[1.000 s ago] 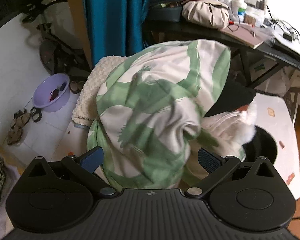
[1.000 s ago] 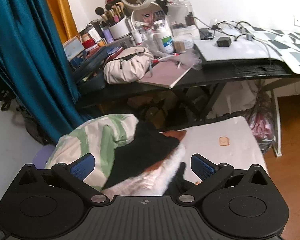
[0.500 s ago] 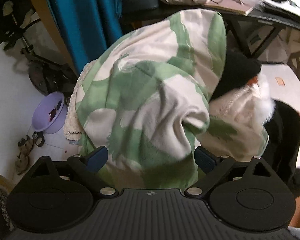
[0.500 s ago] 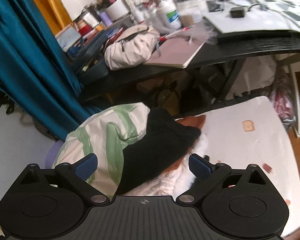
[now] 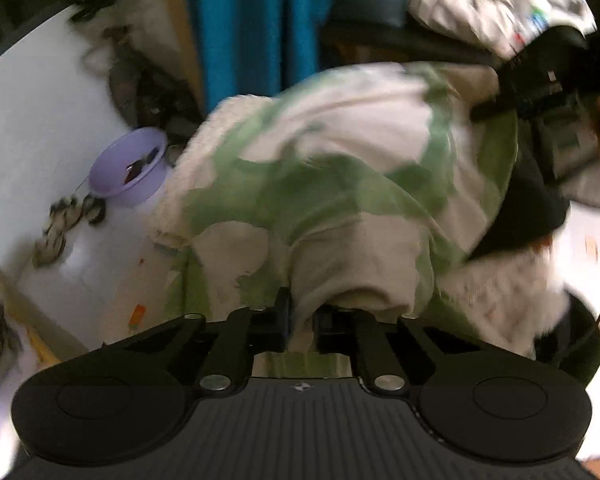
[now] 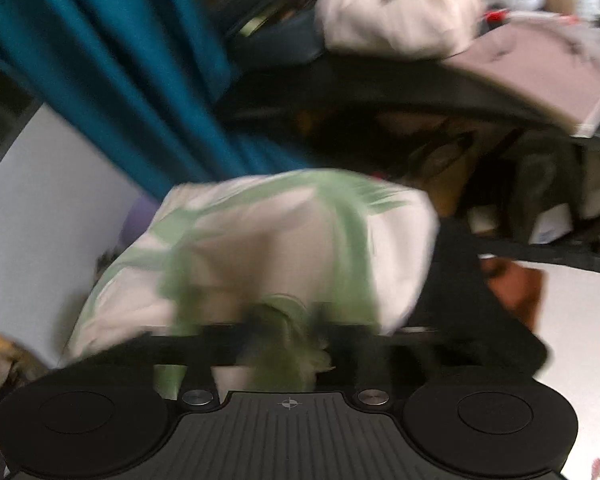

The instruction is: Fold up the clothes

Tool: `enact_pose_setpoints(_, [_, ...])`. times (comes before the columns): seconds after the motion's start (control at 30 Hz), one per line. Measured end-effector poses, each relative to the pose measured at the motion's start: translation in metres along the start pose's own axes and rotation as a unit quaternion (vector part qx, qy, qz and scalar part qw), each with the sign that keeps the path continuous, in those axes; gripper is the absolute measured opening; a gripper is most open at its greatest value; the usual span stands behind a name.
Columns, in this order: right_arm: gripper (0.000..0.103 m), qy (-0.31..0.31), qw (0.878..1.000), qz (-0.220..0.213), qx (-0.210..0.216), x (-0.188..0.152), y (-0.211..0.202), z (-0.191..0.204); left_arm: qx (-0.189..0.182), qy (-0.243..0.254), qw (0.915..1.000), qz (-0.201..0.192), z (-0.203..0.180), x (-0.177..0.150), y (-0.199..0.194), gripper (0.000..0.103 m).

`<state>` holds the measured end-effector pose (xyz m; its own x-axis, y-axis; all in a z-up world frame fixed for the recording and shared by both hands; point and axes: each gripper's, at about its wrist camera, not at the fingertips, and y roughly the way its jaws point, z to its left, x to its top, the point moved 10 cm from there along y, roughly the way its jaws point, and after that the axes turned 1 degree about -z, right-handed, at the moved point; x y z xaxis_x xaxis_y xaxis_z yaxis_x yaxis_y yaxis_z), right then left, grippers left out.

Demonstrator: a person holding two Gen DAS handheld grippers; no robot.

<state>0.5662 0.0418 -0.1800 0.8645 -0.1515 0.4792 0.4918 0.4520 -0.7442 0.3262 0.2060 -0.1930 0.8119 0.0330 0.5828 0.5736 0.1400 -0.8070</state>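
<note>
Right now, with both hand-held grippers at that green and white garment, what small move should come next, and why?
Probably lift it clear of the pile. The left hand-held gripper and the right hand-held gripper are closing, each with a fold of the green and white garment between its jaws, and it lies bunched over other clothes.

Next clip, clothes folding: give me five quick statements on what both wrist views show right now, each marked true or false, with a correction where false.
1. The left gripper has green-and-white garment cloth between its fingers as its jaws close. True.
2. The right gripper hangs wide open above the pile. False: its jaws are closing, with green cloth bunched between them.
3. A purple basin sits on the floor to the left of the pile in the left wrist view. True.
4. The curtain behind the pile is red. False: it is teal blue.
5. A black garment lies on the pile beside the green-and-white garment. True.
</note>
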Motion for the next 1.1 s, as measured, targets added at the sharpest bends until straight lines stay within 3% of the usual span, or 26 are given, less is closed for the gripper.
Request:
enact_pose_setpoints(0.17, [0.007, -0.007, 0.992, -0.094, 0.085, 0.037, -0.056, 0.045, 0.017, -0.039, 0.9975, -0.057, 0.034, 0.028, -0.034, 0.008])
enact_pose_setpoints(0.33, [0.006, -0.001, 0.969, -0.190, 0.154, 0.078, -0.146, 0.080, 0.008, -0.071, 0.9869, -0.145, 0.060, 0.078, -0.081, 0.007])
enact_pose_setpoints(0.53, [0.004, 0.024, 0.934, -0.303, 0.189, 0.110, -0.263, 0.082, -0.042, -0.049, 0.9641, -0.258, 0.057, 0.131, -0.149, 0.007])
enact_pose_setpoints(0.67, [0.004, 0.027, 0.924, -0.342, 0.168, 0.107, -0.313, 0.064, -0.095, -0.036, 0.9565, -0.273, 0.044, 0.141, -0.160, 0.007])
enact_pose_setpoints(0.8, [0.004, 0.028, 0.939, -0.328, 0.098, 0.080, -0.313, 0.036, -0.126, -0.013, 0.9640, -0.234, 0.025, 0.130, -0.131, 0.007])
enact_pose_setpoints(0.87, [0.004, 0.031, 0.947, -0.313, 0.059, 0.063, -0.306, 0.019, -0.145, -0.004, 0.9711, -0.190, 0.015, 0.113, -0.104, 0.007])
enact_pose_setpoints(0.97, [0.006, 0.056, 0.965, -0.255, -0.020, 0.030, -0.263, -0.025, -0.164, 0.020, 0.9776, -0.130, -0.004, 0.083, -0.071, 0.007])
enact_pose_setpoints(1.03, [0.029, 0.088, 0.974, -0.188, -0.092, 0.001, -0.223, -0.058, -0.175, 0.045, 0.9776, -0.108, -0.016, 0.067, -0.062, 0.007])
enact_pose_setpoints(1.1, [0.033, 0.100, 0.979, -0.130, -0.121, -0.027, -0.194, -0.073, -0.185, 0.069, 0.9765, -0.087, -0.028, 0.051, -0.054, 0.007])
